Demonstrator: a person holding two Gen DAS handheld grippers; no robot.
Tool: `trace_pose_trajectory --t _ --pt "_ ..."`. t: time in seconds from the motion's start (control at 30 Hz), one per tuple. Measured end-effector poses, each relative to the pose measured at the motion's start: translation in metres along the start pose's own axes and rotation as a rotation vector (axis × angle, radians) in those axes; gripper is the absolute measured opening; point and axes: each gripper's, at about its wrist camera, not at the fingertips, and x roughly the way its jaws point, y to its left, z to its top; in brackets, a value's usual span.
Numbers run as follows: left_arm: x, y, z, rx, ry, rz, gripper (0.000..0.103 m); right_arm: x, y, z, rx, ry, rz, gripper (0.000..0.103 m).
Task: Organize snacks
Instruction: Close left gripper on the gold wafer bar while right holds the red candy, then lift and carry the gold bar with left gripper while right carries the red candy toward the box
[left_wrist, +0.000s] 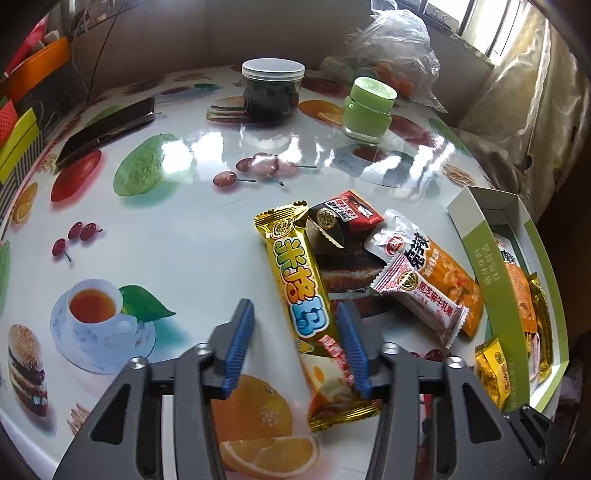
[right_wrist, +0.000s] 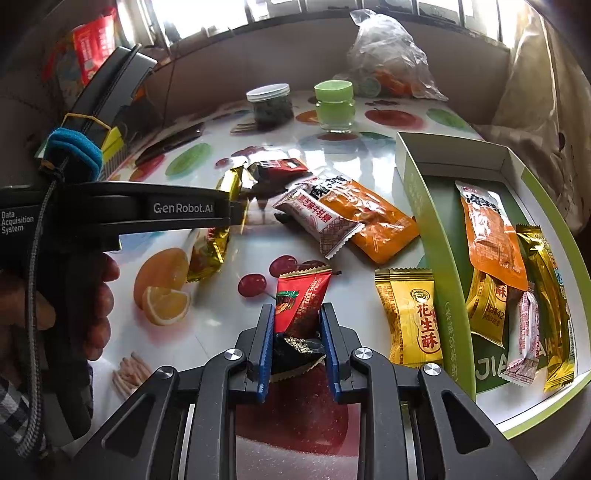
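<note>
A long gold snack bar (left_wrist: 295, 291) lies on the fruit-print table between the fingers of my left gripper (left_wrist: 294, 304). It rests against the right pad (left_wrist: 352, 347), while the left pad stands clear of it. My right gripper (right_wrist: 297, 307) is shut on a red-and-black packet (right_wrist: 301, 299) just above the table. An orange packet (right_wrist: 373, 221), a small white-red packet (right_wrist: 321, 221) and a dark-red packet (right_wrist: 277, 170) lie heaped in the middle. A gold peanut packet (right_wrist: 410, 317) lies beside the green-and-white box (right_wrist: 417, 192), which holds several snacks.
At the back stand a white-lidded jar with dark contents (left_wrist: 273, 88), a green-lidded jar (left_wrist: 367, 110) and a clear plastic bag (left_wrist: 391, 48). A dark phone (left_wrist: 107, 129) lies at the far left. A hand (right_wrist: 99, 295) grips the left tool's handle.
</note>
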Motion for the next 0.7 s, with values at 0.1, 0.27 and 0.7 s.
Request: trace_pose_trajectory --t 0.1,0.27,0.7 --pt "0.000 0.001 0.000 -0.006 -0.001 -0.001 0.026 -0.001 -0.001 0.000 0.001 -0.002 -0.001 0.023" --pt "-0.003 0.004 -0.002 -0.009 -0.004 -0.009 0.024 -0.004 0.001 -0.001 0.001 -0.006 -0.006 0.023" --pt "-0.021 0.012 -0.017 -0.016 -0.030 -0.019 0.024 -0.014 0.006 -0.003 0.002 -0.029 -0.017 0.023"
